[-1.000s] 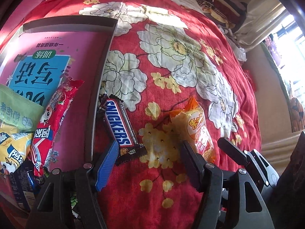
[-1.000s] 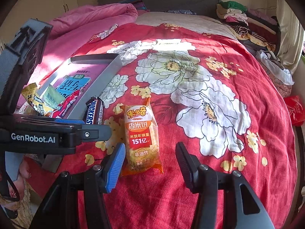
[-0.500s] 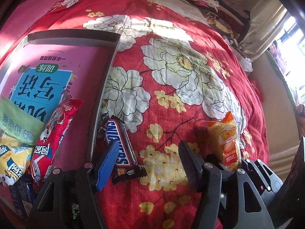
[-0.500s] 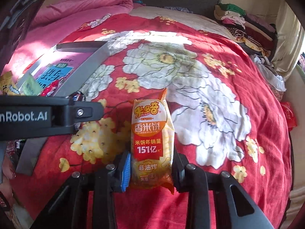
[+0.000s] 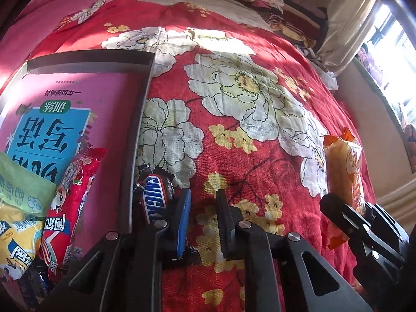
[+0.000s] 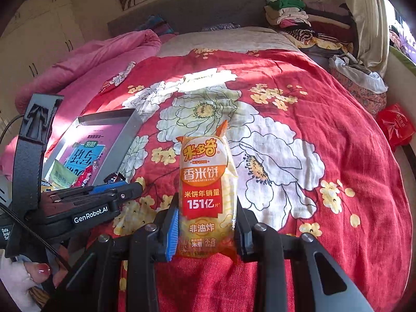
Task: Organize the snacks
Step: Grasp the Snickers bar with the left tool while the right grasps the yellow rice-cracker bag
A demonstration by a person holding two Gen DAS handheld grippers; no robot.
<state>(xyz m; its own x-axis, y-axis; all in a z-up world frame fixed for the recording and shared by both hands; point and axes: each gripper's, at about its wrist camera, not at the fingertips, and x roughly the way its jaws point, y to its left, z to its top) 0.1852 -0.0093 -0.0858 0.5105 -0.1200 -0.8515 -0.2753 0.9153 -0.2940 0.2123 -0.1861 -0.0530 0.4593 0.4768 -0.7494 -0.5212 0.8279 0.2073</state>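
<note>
Two changes since a second ago: our right gripper (image 6: 205, 230) now clamps the orange rice-cracker packet (image 6: 206, 195), while our left gripper (image 5: 202, 218) is closing on nothing, beside the brown Snickers bar (image 5: 153, 197).

The red floral bedspread (image 6: 299, 109) lies bare across the middle and right of the right wrist frame, with wide room to pass. At left, the grey tray (image 5: 140, 119) raises a low wall; its near end is crowded with snack packets (image 5: 65, 195), its far end open. A Snickers bar (image 5: 153, 197) lies tight against the wall's outer side, leaving a narrow gap, perhaps none. At upper right, folded clothes (image 6: 293, 13) block the bed's far corner.
</note>
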